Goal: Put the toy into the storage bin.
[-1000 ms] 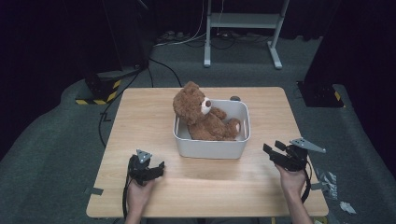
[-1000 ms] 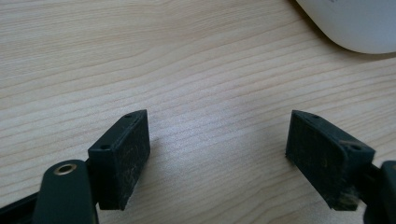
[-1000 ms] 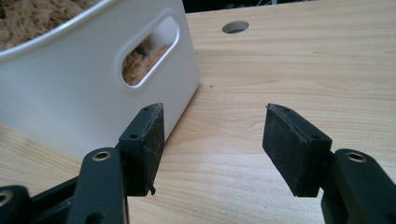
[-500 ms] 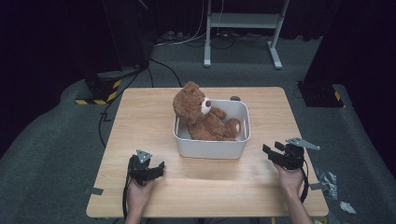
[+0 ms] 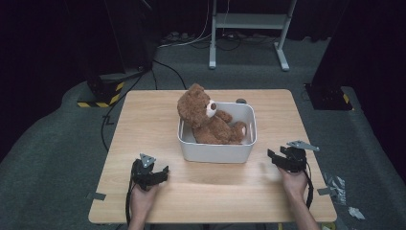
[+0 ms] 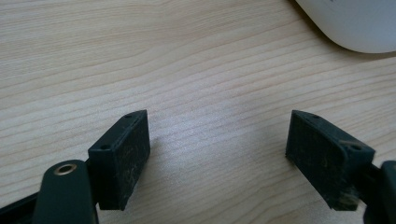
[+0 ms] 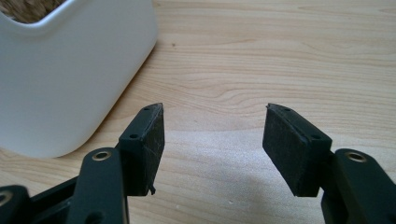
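Observation:
A brown teddy bear (image 5: pixel 203 117) sits in a white bin (image 5: pixel 218 152) at the middle of the wooden table (image 5: pixel 143 120), leaning toward the bin's left end. My left gripper (image 5: pixel 152 171) rests near the front edge, left of the bin. In the left gripper view it (image 6: pixel 217 116) is open over bare wood, with a corner of the bin (image 6: pixel 355 23) at the upper right. My right gripper (image 5: pixel 280 154) lies just right of the bin's front corner. In the right gripper view it (image 7: pixel 215 107) is open and holds nothing, with the bin wall (image 7: pixel 70 79) close on its left.
A small dark object (image 5: pixel 241 101) lies on the table behind the bin. A metal stand (image 5: pixel 249 28) and cables are on the floor beyond the table. Scraps of tape (image 5: pixel 337 184) lie on the floor at the right.
My right gripper has shifted slightly left, toward the bin. The left gripper, the bear and the bin have not moved.

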